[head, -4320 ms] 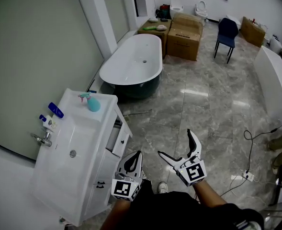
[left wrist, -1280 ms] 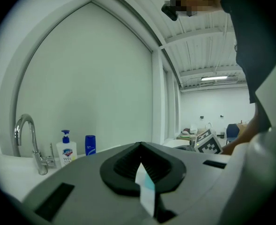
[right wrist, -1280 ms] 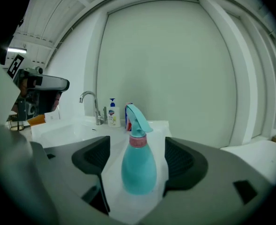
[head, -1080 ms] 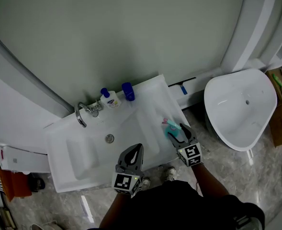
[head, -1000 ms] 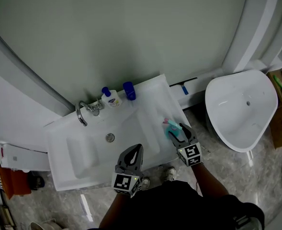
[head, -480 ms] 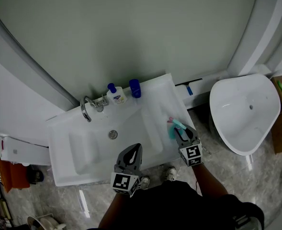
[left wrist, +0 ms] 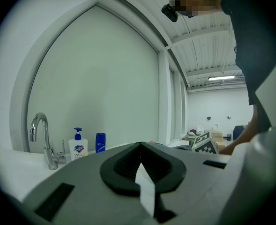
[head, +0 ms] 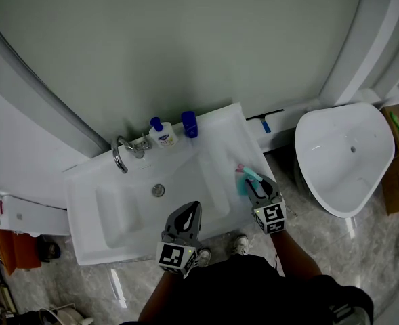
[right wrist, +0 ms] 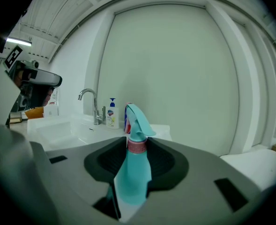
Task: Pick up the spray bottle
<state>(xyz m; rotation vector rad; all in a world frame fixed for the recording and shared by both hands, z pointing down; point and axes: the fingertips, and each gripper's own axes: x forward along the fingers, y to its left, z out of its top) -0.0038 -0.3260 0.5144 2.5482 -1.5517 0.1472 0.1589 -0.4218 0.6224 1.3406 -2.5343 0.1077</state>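
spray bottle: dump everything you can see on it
The spray bottle is teal and plastic-looking, with a pink collar at the neck and a teal trigger head on top. It stands upright at the right end of the sink counter. The right gripper is shut on its body, one jaw on each side. Its base is hidden, so whether it rests on the counter can't be told.

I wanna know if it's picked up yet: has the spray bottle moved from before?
No. The spray bottle still stands at the sink counter's right end, just as far from the faucet. The right gripper now clamps it.
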